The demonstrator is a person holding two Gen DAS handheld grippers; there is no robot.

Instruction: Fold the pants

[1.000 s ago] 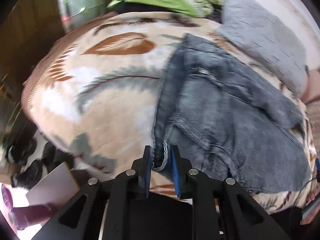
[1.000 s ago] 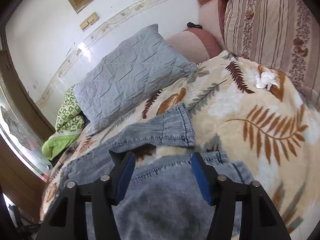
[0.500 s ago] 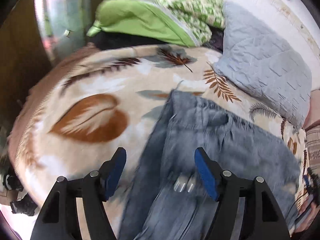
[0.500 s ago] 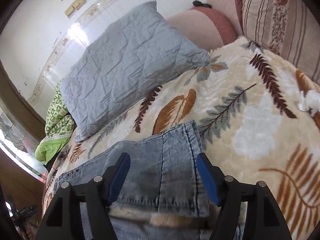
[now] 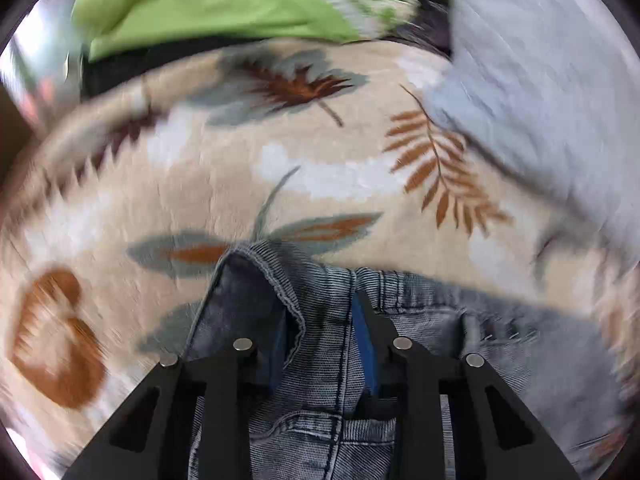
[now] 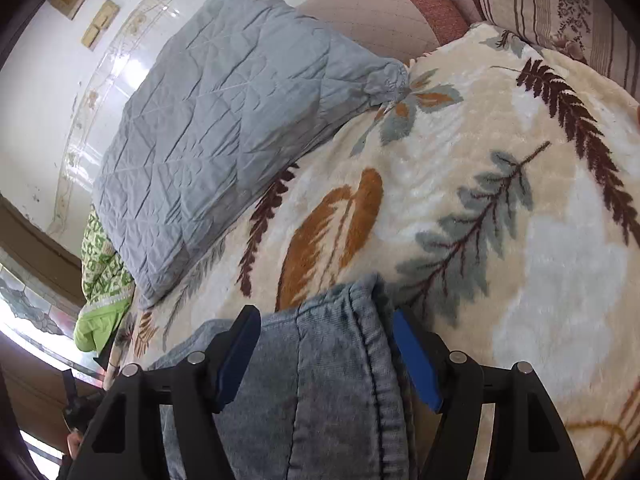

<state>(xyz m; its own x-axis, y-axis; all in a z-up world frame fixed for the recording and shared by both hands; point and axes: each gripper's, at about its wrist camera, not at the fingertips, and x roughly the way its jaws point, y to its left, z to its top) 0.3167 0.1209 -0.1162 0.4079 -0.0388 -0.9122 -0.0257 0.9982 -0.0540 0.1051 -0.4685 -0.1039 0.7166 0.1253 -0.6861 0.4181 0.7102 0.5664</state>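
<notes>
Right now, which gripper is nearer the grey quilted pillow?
Hard to rank. The left gripper, closing on the jeans, and the right gripper, astride their hem, both sit clear of the grey quilted pillow.

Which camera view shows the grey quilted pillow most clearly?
The right wrist view: the grey quilted pillow appears whole and sharp there, leaning toward the white wall, with its stitching visible. The left wrist view shows only a blurred part of it at the upper right edge.

Both wrist views look down close over pants [image 5: 320, 420]; both share grey pillow [image 6: 224, 120].
</notes>
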